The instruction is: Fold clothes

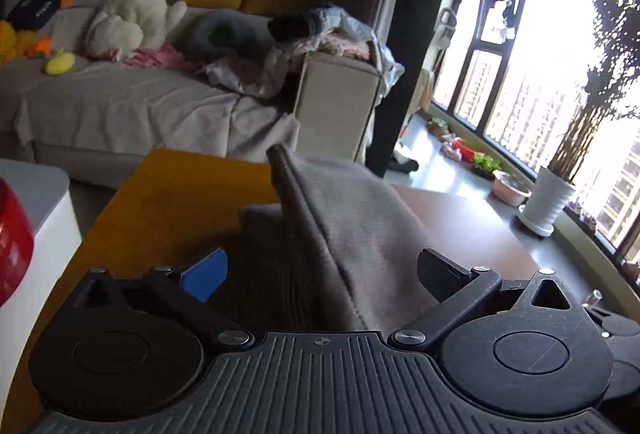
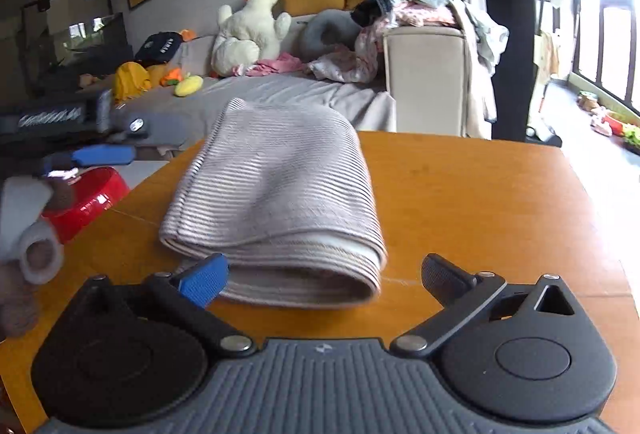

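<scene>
The striped cloth (image 2: 276,190) lies folded in a thick bundle on the table (image 2: 480,202), left gripper (image 1: 320,274) and right gripper (image 2: 324,274) both wide open and empty — probably one tidy-up left.

No text you can read anywhere. Black bag (image 2: 159,45) on sofa, left of centre in right wrist view, carries white lettering, too blurred to make out. Same bag (image 1: 34,10) upper left in left wrist view, lettering equally illegible.

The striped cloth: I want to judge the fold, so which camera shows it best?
Right wrist view: the folded striped cloth lies whole on the table, layered edges visible. Left wrist view shows only a blurred close-up of it.
</scene>
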A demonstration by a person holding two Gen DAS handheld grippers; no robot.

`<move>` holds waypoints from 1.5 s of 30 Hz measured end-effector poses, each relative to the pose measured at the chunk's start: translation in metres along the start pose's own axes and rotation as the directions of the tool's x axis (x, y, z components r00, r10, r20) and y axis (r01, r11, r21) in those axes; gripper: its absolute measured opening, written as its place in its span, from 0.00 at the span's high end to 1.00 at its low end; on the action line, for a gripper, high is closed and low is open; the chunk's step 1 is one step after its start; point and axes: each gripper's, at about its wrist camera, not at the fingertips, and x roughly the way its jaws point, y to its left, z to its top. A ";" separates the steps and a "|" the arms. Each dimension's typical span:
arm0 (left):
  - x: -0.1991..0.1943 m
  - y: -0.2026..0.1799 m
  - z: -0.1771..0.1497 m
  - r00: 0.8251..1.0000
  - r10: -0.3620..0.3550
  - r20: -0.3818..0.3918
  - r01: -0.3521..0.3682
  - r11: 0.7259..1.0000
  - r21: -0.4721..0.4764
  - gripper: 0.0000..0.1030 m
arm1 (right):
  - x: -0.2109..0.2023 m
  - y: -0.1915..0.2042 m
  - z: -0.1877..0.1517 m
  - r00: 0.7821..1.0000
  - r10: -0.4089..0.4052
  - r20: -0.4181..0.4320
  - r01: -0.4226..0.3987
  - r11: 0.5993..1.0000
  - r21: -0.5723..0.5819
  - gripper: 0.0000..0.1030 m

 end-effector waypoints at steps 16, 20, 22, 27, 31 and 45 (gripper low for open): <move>0.038 -0.040 -0.055 0.960 0.269 -0.084 -0.262 0.961 0.083 0.00 | 0.027 -0.018 -0.016 0.983 -0.166 -0.074 0.165 0.986 -0.018 0.00; 0.046 -0.039 -0.049 0.968 0.235 -0.087 -0.226 0.969 0.103 0.00 | 0.031 -0.026 -0.012 0.991 -0.110 -0.078 0.107 0.993 -0.044 0.00; 0.044 -0.043 -0.052 0.967 0.240 -0.086 -0.231 0.967 0.104 0.00 | 0.032 -0.026 -0.011 0.991 -0.110 -0.078 0.107 0.993 -0.045 0.00; 0.043 -0.045 -0.053 0.966 0.245 -0.086 -0.236 0.967 0.100 0.00 | 0.032 -0.026 -0.011 0.991 -0.111 -0.078 0.108 0.993 -0.046 0.00; 0.044 -0.044 -0.052 0.966 0.243 -0.086 -0.235 0.967 0.097 0.00 | 0.032 -0.025 -0.011 0.991 -0.111 -0.078 0.108 0.993 -0.047 0.00; 0.043 -0.043 -0.052 0.966 0.243 -0.086 -0.235 0.967 0.099 0.00 | 0.032 -0.025 -0.011 0.991 -0.111 -0.078 0.108 0.993 -0.046 0.00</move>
